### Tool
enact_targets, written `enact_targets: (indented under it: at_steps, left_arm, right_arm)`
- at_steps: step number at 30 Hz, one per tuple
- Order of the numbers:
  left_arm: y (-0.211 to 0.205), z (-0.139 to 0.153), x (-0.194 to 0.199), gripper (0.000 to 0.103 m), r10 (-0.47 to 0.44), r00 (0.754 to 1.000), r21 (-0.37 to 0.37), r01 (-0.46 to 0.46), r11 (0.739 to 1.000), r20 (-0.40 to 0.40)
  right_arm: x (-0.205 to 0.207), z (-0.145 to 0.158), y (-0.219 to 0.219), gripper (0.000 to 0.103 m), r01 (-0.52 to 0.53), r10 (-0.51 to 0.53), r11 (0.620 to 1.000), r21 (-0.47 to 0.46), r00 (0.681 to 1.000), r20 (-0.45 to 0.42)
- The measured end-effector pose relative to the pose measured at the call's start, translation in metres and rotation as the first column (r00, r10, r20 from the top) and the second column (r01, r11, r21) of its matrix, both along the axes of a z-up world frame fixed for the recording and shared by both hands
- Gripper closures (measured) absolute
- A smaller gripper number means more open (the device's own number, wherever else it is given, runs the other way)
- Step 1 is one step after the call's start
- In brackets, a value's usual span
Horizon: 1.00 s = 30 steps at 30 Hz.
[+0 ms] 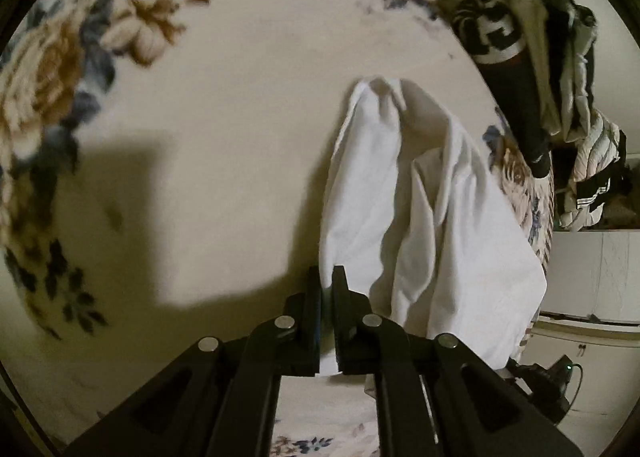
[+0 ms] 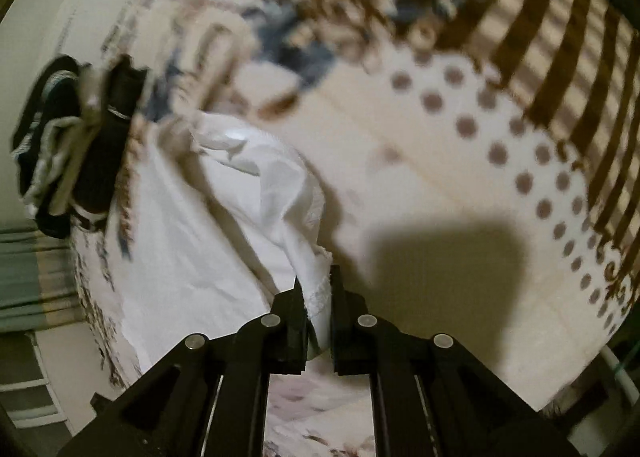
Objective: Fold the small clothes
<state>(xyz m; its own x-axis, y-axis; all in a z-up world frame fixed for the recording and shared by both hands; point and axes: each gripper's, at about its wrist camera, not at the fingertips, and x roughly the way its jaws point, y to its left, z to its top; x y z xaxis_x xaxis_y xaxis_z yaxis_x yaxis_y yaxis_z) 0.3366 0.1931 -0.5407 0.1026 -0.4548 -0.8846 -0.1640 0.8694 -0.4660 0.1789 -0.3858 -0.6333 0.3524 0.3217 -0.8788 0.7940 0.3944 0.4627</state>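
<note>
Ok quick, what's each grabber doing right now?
Left gripper: shut on the white garment's edge.
Right gripper: shut on the white garment at a stitched hem.

We find the left gripper [image 1: 327, 277] with its two black fingers drawn nearly together, only a thin gap between the tips, and a white cloth [image 1: 420, 209] edge pinched in that gap. Its linkage arms spread back symmetrically toward the camera, four silver pivot pins showing. We find the right gripper [image 2: 318, 281] likewise closed on a stitched hem of the same white cloth [image 2: 224, 225], its fingers standing slightly wider apart around the bunched fabric. Both grippers point forward and down. No hand or wrist is visible in either view.
</note>
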Motion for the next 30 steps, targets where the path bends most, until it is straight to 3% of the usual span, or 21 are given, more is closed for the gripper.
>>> enact_targets:
  at_steps: [2,3,4,5,6,10,13,15,18,21,26,30]
  left_arm:
    - [0.002,0.008,-0.001,0.093,0.0,1.0,0.014,-0.001,1.0,0.008]
    - [0.002,0.013,-0.002,0.084,-0.005,1.0,0.021,0.004,1.0,0.02]
    - [0.003,0.02,-0.003,0.072,-0.01,0.999,0.043,0.008,0.999,0.033]
    - [0.003,0.026,-0.004,0.067,-0.014,0.999,0.051,0.012,0.999,0.044]
    - [0.003,0.032,-0.006,0.061,-0.018,0.998,0.056,0.015,0.998,0.06]
    - [-0.015,0.061,-0.007,0.057,-0.071,0.988,0.106,0.056,0.993,0.14]
    - [-0.049,0.076,-0.007,0.057,-0.143,0.971,0.114,0.122,0.986,0.192]
    - [-0.078,0.077,-0.006,0.057,-0.193,0.958,0.113,0.172,0.978,0.21]
    - [-0.118,0.072,-0.007,0.053,-0.255,0.938,0.117,0.233,0.965,0.234]
    - [-0.157,0.06,-0.007,0.035,-0.323,0.915,0.137,0.297,0.945,0.242]
    - [-0.181,0.027,-0.009,0.03,-0.382,0.909,0.2,0.348,0.916,0.168]
    - [-0.181,0.013,-0.005,0.019,-0.39,0.911,0.191,0.362,0.912,0.137]
  right_arm:
    - [0.0,-0.003,-0.003,0.077,-0.019,0.02,0.999,0.027,0.999,-0.026]
    - [-0.003,0.003,-0.006,0.071,-0.016,0.017,1.0,0.019,1.0,-0.026]
    - [-0.007,0.009,-0.008,0.056,-0.007,0.007,1.0,0.011,1.0,-0.007]
    - [-0.011,0.016,-0.01,0.043,0.005,-0.005,1.0,0.005,1.0,0.014]
    - [-0.017,0.022,-0.012,0.04,0.022,-0.022,1.0,0.003,0.999,0.038]
    - [-0.035,0.023,-0.014,0.037,0.081,-0.085,0.995,0.052,0.992,0.091]
    - [-0.05,0.003,-0.004,0.026,0.12,-0.14,0.981,0.155,0.983,0.122]
    - [-0.052,-0.011,0.008,0.025,0.133,-0.166,0.972,0.194,0.972,0.164]
    - [-0.042,-0.025,0.026,0.025,0.154,-0.201,0.969,0.19,0.946,0.255]
    - [-0.025,-0.03,0.041,0.024,0.203,-0.258,0.961,0.187,0.9,0.35]
    - [0.003,-0.032,0.051,0.024,0.238,-0.3,0.952,0.192,0.853,0.427]
    - [0.011,-0.034,0.049,0.025,0.251,-0.315,0.948,0.194,0.823,0.473]
